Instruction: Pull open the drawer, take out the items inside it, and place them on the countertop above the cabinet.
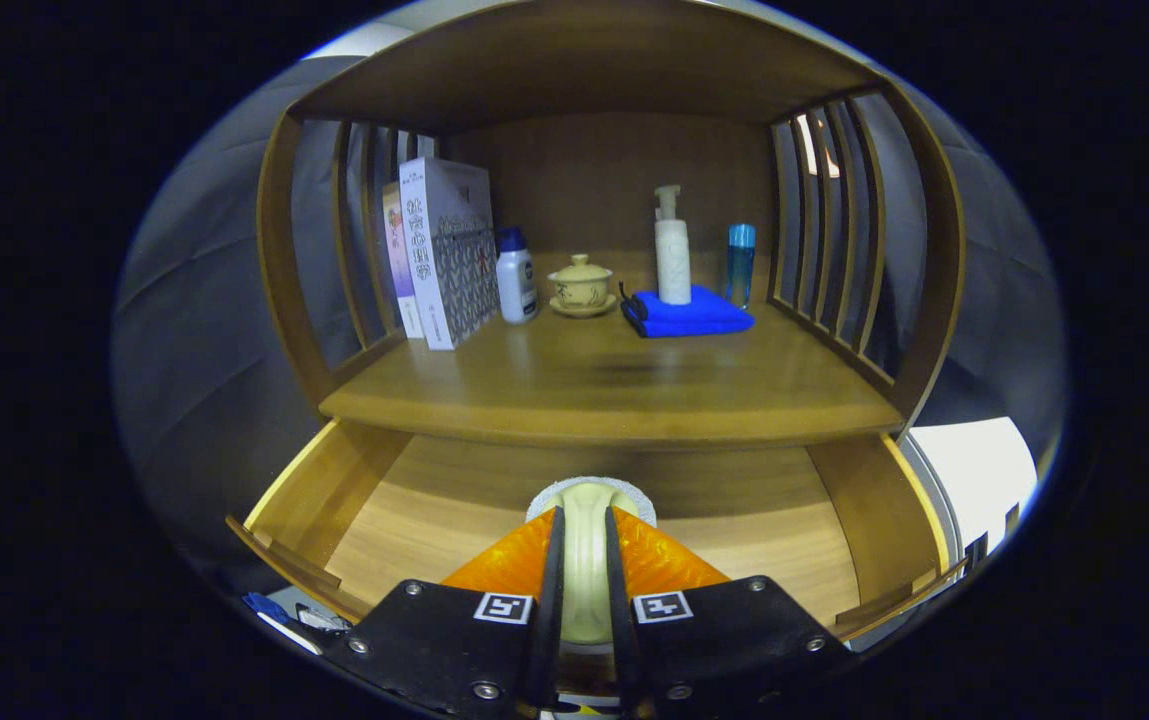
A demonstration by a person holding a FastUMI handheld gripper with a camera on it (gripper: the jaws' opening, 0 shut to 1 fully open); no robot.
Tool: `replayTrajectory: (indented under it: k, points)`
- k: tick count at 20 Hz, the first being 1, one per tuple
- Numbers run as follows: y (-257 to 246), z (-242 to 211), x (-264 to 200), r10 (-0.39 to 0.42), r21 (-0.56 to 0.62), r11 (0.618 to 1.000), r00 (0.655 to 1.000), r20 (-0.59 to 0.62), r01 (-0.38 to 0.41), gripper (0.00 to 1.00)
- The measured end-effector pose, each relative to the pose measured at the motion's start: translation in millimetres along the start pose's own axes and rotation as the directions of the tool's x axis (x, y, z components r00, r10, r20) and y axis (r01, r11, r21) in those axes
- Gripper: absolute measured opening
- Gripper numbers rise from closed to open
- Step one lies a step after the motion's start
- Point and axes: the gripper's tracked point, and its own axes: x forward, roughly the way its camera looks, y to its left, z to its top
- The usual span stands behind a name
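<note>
The wooden drawer stands pulled open below the countertop of the cabinet. My gripper is shut on a cream-coloured handled item that has a white fuzzy pad at its far end. Both fingers press on its sides. The item hangs over the open drawer, its far end close under the countertop's front edge. The drawer floor on both sides of the fingers is bare wood; the part under the gripper is hidden.
On the countertop stand two boxes, a white bottle with a blue cap, a lidded cup on a saucer, a pump bottle on a folded blue cloth, and a blue bottle. Slatted side walls and a roof enclose the shelf.
</note>
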Motion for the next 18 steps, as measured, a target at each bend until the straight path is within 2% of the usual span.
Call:
replayTrajectory:
  k: [10,18]
  points:
    - [2.3,63.0,0.4,0.018,0.000,1.000,0.996,0.082,-0.018,0.23]
    - [-2.7,110.2,27.3,-0.010,0.029,1.000,0.992,0.127,0.006,0.23]
